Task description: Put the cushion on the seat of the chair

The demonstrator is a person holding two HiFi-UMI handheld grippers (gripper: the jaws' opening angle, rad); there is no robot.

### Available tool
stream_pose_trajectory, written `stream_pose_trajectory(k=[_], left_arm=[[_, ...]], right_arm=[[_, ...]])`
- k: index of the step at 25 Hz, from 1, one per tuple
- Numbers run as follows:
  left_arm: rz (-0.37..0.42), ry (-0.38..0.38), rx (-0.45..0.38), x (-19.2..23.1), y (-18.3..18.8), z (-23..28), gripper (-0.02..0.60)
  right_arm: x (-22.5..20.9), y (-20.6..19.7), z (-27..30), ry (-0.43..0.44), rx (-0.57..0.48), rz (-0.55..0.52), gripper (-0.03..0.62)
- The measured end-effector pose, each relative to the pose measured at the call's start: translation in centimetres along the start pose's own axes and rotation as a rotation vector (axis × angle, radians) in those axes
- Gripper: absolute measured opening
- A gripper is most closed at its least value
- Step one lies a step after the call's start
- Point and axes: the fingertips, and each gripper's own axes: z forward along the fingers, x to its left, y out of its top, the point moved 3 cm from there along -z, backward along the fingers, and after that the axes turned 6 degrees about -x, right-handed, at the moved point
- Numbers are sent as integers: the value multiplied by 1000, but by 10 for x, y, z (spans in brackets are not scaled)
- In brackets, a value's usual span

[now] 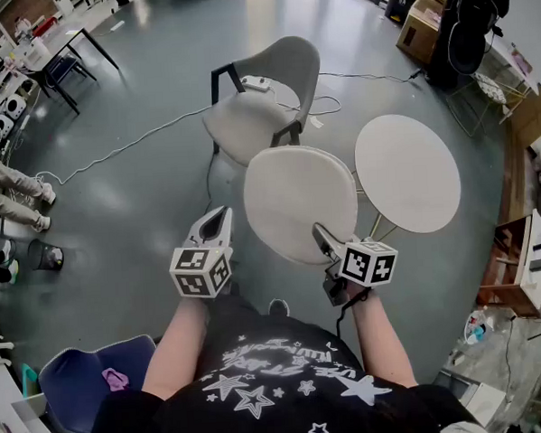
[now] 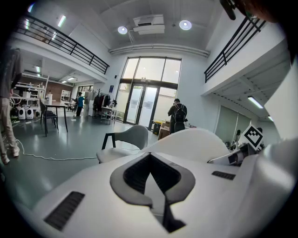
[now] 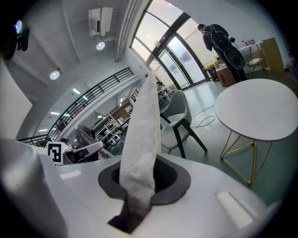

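Right now the chair (image 1: pixel 247 122) stands on the far side with its seat bare. The cushion (image 1: pixel 299 203) hangs in the air between you and it, not yet over the seat. The round table (image 1: pixel 407 172) stands just to the cushion's right.

Your right gripper (image 1: pixel 320 233) is clamped on the cushion's near right rim, and its jaws pinch only the edge of the fabric. Your left gripper (image 1: pixel 220 218) hovers beside the cushion's left edge without touching it, jaws together with nothing between them.

The big risk is that one-edge hold. A wide disc hung from a single pinch could droop, swing or slide out as you reach across. Bringing your idle left gripper under the other rim would steady it.

The cushion's right edge could also brush the table. On the way down it may catch the chair's backrest or arm and settle tilted, or half off the near lip.

A small white thing (image 1: pixel 256 83) on a cable lies at the seat's far edge. I cannot tell if it is on the seat or behind it. If it is on the seat, the cushion would sit crooked.

The grey floor (image 1: pixel 134 209) is smooth and glossy. A cable (image 1: pixel 122 148) trails across it left of the chair, so mind your feet stepping in.

The room is a large open hall with tall windows at the far end, desks far left, boxes far right and other people about
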Motion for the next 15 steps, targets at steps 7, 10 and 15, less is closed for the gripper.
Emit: stream_pose_trajectory(k=[7,10,15], left_arm=[[0,-8,0,-11,-3,-2,6],[3,-5,0,-13,-6,-7,6],[0,7,1,-7,-8,-20,6]], right_arm=[[-4,-11,-4,5,18,9,55],[-3,-16,-6,11,22,13,55],[8,-19,-2,18,23,8,55]])
